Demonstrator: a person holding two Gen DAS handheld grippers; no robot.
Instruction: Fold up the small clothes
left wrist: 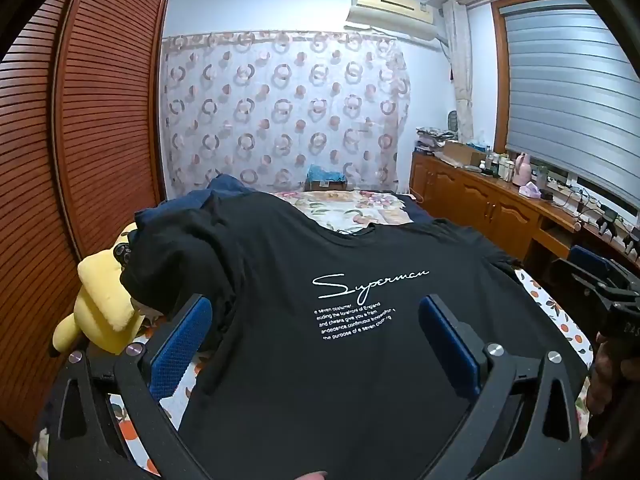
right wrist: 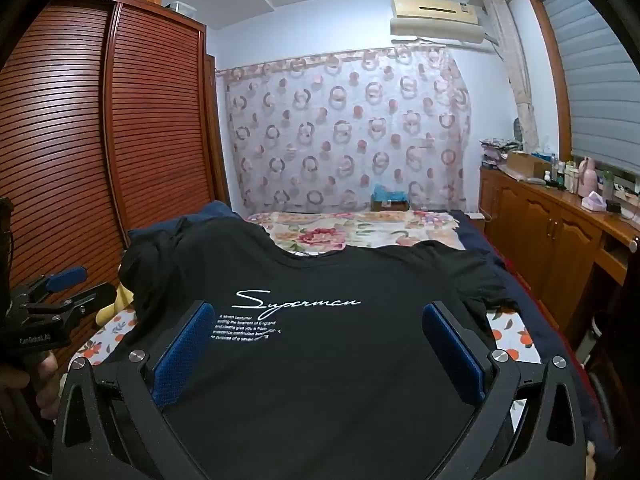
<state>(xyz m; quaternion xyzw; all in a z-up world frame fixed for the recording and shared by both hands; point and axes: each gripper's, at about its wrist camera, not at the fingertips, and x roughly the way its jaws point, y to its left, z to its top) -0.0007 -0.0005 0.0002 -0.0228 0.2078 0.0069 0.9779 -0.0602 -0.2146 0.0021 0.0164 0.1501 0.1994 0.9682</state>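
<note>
A black T-shirt (left wrist: 328, 264) with white "Superman" print lies spread face up on the bed, collar pointing away; it also shows in the right wrist view (right wrist: 340, 272). Its left sleeve area is bunched over dark blue clothes. My left gripper (left wrist: 316, 320) is open above the shirt's lower half, blue pads wide apart, holding nothing. My right gripper (right wrist: 318, 324) is open the same way above the shirt. Each gripper shows at the edge of the other's view: the right one (left wrist: 600, 280), the left one (right wrist: 60, 284).
A yellow plush toy (left wrist: 100, 312) lies at the bed's left edge beside the slatted wardrobe (left wrist: 80, 140). A flowered quilt (right wrist: 352, 232) covers the far bed. A wooden cabinet (right wrist: 560, 232) with bottles runs along the right wall. A small box (right wrist: 390, 200) sits at the bed's head.
</note>
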